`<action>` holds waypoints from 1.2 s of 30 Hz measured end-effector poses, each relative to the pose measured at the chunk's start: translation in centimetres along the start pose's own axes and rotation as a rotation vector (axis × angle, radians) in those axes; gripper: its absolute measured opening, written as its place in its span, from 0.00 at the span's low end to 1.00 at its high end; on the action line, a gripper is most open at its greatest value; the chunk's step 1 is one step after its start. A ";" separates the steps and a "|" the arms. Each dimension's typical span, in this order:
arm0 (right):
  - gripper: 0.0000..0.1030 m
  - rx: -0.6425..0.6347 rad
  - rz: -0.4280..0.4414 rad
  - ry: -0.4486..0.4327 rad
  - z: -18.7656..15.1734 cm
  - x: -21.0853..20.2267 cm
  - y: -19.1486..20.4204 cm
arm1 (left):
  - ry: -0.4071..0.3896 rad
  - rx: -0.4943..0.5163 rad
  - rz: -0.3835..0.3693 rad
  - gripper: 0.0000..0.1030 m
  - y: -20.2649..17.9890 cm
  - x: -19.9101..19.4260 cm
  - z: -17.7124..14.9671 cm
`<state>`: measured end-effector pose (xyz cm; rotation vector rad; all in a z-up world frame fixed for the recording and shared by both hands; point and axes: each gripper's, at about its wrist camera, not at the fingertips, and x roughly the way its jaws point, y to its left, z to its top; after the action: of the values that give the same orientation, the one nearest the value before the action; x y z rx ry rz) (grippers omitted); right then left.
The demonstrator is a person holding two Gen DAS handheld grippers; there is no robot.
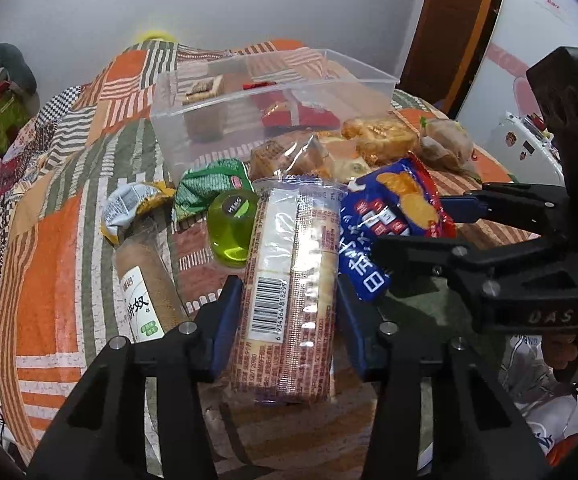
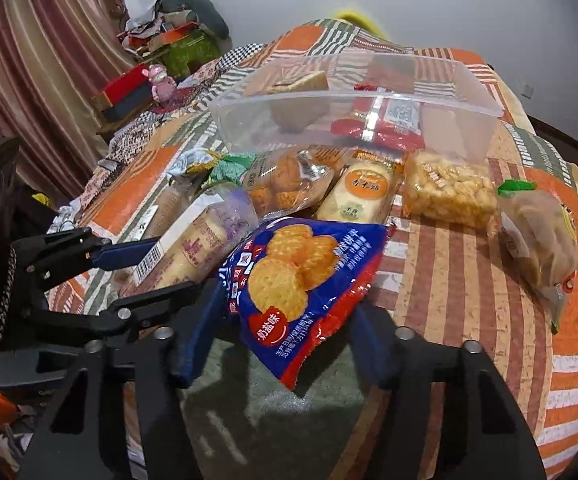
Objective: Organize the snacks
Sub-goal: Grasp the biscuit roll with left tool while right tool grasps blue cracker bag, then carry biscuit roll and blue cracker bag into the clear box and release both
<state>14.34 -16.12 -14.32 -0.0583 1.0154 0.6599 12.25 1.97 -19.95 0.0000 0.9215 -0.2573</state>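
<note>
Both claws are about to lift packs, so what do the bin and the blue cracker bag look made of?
Bin: clear rigid plastic, glossy; the snacks and cloth show through its walls. Blue cracker bag: thin printed plastic film, probably; it is shiny and crinkled.

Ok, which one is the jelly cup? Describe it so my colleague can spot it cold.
Start at the clear plastic bin on the patchwork cloth, then come toward the camera past the crumpled green wrapper. The jelly cup lies just left of the long biscuit sleeve. It is the only translucent lime-green item, with a dark round lid.
</note>
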 end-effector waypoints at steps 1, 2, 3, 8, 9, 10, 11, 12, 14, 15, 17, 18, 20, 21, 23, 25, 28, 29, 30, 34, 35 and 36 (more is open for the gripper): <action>0.47 0.001 -0.001 -0.002 0.1 0.0 0.0 | -0.008 0.000 0.003 0.45 0.0 -0.2 0.1; 0.44 0.005 0.003 -0.005 0.1 -0.1 -0.1 | -0.014 -0.001 0.006 0.45 0.0 -0.4 0.2; 0.43 0.008 0.005 -0.006 0.2 -0.1 -0.2 | -0.021 -0.004 0.008 0.45 0.1 -0.6 0.3; 0.42 0.014 -0.009 -0.025 0.3 -0.8 -0.3 | -0.052 -0.020 0.033 0.45 0.7 -1.7 0.8; 0.42 0.014 -0.010 -0.028 0.3 -1.0 -0.4 | -0.056 -0.023 0.037 0.45 0.9 -1.9 0.9; 0.42 0.017 -0.013 -0.033 0.4 -1.2 -0.4 | -0.063 -0.027 0.042 0.45 1.1 -2.2 1.0; 0.42 0.017 -0.014 -0.038 0.4 -1.5 -0.5 | -0.068 -0.030 0.046 0.45 1.2 -2.4 1.1; 0.42 0.017 -0.016 -0.043 0.5 -1.8 -0.6 | -0.073 -0.032 0.050 0.45 1.3 -2.5 1.3; 0.42 0.011 -0.028 -0.060 0.7 -2.5 -0.8 | -0.087 -0.035 0.061 0.45 1.7 -3.0 1.7; 0.41 0.006 -0.035 -0.067 0.8 -2.8 -0.8 | -0.094 -0.038 0.065 0.45 1.9 -3.2 2.0; 0.41 -0.011 -0.053 -0.087 1.2 -3.7 -1.0 | -0.110 -0.046 0.071 0.45 2.3 -3.6 2.5; 0.41 -0.014 -0.058 -0.095 1.4 -4.0 -1.2 | -0.121 -0.049 0.076 0.45 2.4 -3.9 2.8; 0.41 -0.019 -0.064 -0.117 1.8 -4.8 -1.4 | -0.137 -0.055 0.082 0.45 2.7 -4.3 3.5; 0.41 -0.020 -0.071 -0.129 2.1 -5.3 -1.6 | -0.145 -0.058 0.082 0.45 2.8 -4.5 3.8; 0.41 -0.025 -0.089 -0.160 2.6 -6.2 -1.9 | -0.161 -0.064 0.081 0.45 3.0 -4.8 4.4; 0.41 -0.023 -0.098 -0.192 3.0 -7.0 -2.2 | -0.173 -0.063 0.083 0.45 3.0 -4.9 5.0; 0.41 -0.023 -0.114 -0.224 3.6 -7.8 -2.6 | -0.189 -0.056 0.083 0.45 2.8 -5.0 5.9; 0.41 -0.024 -0.121 -0.232 3.9 -8.0 -2.7 | -0.194 -0.052 0.082 0.45 2.7 -5.1 6.3; 0.41 -0.024 -0.127 -0.239 4.1 -8.1 -2.8 | -0.198 -0.049 0.082 0.45 2.6 -5.1 6.6; 0.41 -0.015 -0.147 -0.257 5.3 -7.9 -3.4 | -0.219 -0.040 0.081 0.45 2.3 -5.2 8.3; 0.41 -0.017 -0.156 -0.260 5.6 -7.8 -3.5 | -0.226 -0.038 0.082 0.45 2.2 -5.2 8.8; 0.41 -0.019 -0.165 -0.266 5.9 -7.7 -3.8 | -0.231 -0.036 0.084 0.45 2.2 -5.1 9.2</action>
<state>18.15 -20.87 -5.88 -0.0679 0.7399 0.5112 17.05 4.22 -10.55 -0.0236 0.6944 -0.1594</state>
